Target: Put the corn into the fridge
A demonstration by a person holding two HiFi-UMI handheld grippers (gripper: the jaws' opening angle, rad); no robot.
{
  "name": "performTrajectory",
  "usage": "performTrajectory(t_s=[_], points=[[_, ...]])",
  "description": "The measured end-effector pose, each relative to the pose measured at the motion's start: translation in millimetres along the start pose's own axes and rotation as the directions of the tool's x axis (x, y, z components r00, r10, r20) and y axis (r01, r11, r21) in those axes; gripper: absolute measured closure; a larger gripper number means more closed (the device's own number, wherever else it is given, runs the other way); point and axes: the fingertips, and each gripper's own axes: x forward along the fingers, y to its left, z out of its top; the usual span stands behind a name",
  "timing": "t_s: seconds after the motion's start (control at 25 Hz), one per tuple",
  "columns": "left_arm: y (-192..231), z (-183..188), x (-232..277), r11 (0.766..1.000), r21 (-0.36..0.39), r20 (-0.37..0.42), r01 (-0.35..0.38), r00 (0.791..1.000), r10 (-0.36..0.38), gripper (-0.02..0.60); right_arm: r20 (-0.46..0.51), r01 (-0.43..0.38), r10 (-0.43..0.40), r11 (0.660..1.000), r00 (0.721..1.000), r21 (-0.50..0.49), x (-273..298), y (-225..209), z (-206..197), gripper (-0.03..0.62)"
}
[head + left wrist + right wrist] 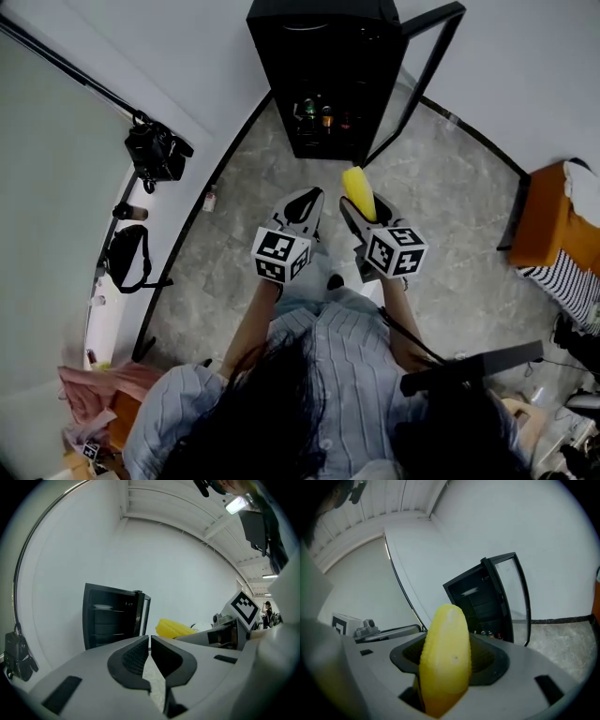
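A yellow corn cob sticks up out of my right gripper, whose jaws are shut on it; in the right gripper view the corn fills the middle between the black pads. My left gripper is held beside it, jaws shut with nothing between them. The corn shows to the right in the left gripper view. A black fridge stands ahead on the floor with its glass door swung open to the right; several bottles stand on its lowest shelf.
A black curved rail runs along the grey stone floor at the left. A black camera and a black bag hang at the left. An orange seat stands at the right. A tripod bar crosses near the person's body.
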Motion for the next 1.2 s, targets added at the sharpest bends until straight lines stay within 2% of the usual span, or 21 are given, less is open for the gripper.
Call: performTrajectory(t_s=[0.28, 0.48, 0.88, 1.2], points=[[45, 3, 31, 0.997, -0.067, 0.02, 0.03, 0.999, -0.029, 0.574, -0.049, 0.017, -0.014, 0.998, 0.999, 0.053, 57, -20, 3, 0.338], [87, 9, 60, 0.997, -0.067, -0.015, 0.026, 1.0, -0.027, 0.574, -0.082, 0.029, -0.023, 0.997, 0.996, 0.077, 102, -29, 14, 0.337], [156, 43, 95, 0.997, -0.063, 0.01, 0.043, 0.999, -0.043, 0.574, -0.079, 0.032, -0.028, 0.998, 0.996, 0.05, 178, -25, 55, 0.338], [186, 36, 112, 0.995, -0.082, 0.009, 0.057, 0.998, -0.056, 0.574, -0.089, 0.044, -0.037, 0.996, 0.995, 0.08, 219, -39, 61, 0.337]])
